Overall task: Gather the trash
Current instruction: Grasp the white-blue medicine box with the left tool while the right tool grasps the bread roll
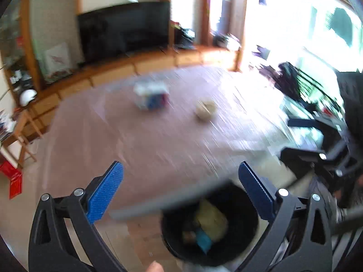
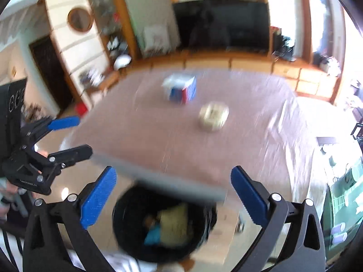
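- Both my tools stand wide apart and empty: left tool (image 1: 180, 176), right tool (image 2: 173, 181), above the black bin (image 2: 127, 226) on the floor by the bench (image 2: 136, 136) edge.
- The bin already holds yellowish and blue scraps.
- Remaining trash on the bench: a crumpled beige wad (image 2: 213, 116) and a white-and-blue carton (image 2: 180, 89), well apart from me.
- I judge the wad light and soft; pinch across its middle.
- The carton looks stiff but crushable; take it by opposite faces.

Both grippers are spread wide with nothing between the blue pads. The left gripper (image 1: 181, 195) and right gripper (image 2: 173, 199) sit side by side, tilted downward, both blurry.
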A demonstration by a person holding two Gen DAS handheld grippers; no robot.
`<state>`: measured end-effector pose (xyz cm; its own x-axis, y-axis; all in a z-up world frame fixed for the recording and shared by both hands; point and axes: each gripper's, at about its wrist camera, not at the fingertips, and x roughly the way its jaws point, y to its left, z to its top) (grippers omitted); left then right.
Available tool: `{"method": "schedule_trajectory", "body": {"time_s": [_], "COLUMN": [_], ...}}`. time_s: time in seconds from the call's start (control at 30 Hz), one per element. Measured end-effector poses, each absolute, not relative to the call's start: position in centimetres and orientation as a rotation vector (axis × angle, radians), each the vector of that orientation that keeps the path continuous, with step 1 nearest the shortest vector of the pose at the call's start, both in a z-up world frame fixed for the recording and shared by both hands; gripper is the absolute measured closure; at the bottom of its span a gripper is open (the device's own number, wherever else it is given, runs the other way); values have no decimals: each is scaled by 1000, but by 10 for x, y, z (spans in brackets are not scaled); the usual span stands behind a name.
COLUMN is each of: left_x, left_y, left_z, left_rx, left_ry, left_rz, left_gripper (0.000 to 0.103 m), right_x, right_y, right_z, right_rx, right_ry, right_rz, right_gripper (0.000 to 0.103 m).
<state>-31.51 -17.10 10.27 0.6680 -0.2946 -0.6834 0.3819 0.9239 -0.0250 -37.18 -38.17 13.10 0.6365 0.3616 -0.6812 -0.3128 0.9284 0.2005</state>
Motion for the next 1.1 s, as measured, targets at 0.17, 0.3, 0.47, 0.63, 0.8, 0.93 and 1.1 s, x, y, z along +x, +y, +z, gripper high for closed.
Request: {"method": "schedule_trajectory", "body": {"time_s": [0.17, 0.3, 0.47, 0.63, 0.8, 0.93, 1.1], "left_x": [-231, -181, -137, -101, -81, -69, -61], "left_y": [-158, -169, -190, -204, -215, -214, -209], "left_z": [105, 93, 71, 46, 32, 25, 24], "left_rx": [-28, 4, 95, 127, 158, 155, 110], "left_ry": [811, 854, 889, 943, 958, 974, 983], "left_rz": [-362, -373, -384, -393, -386, -378, -386], "left_gripper": [2, 2, 2, 2, 2, 2, 21], "right_x": [-305, -267, -233, -218, -213, -208, -205], "right_y": [-372, -361, -361, -358, -355, -353, -349], "right_z": [119, 102, 78, 62, 54, 48, 45], "right_rx": [74, 38, 63, 85, 103, 111, 127], "right_ry": [832, 876, 934, 973, 989, 996, 1004], "right_rz": [304, 263, 215, 181, 162, 148, 142], "right_gripper": [4, 4, 4, 4, 4, 9, 19]}}
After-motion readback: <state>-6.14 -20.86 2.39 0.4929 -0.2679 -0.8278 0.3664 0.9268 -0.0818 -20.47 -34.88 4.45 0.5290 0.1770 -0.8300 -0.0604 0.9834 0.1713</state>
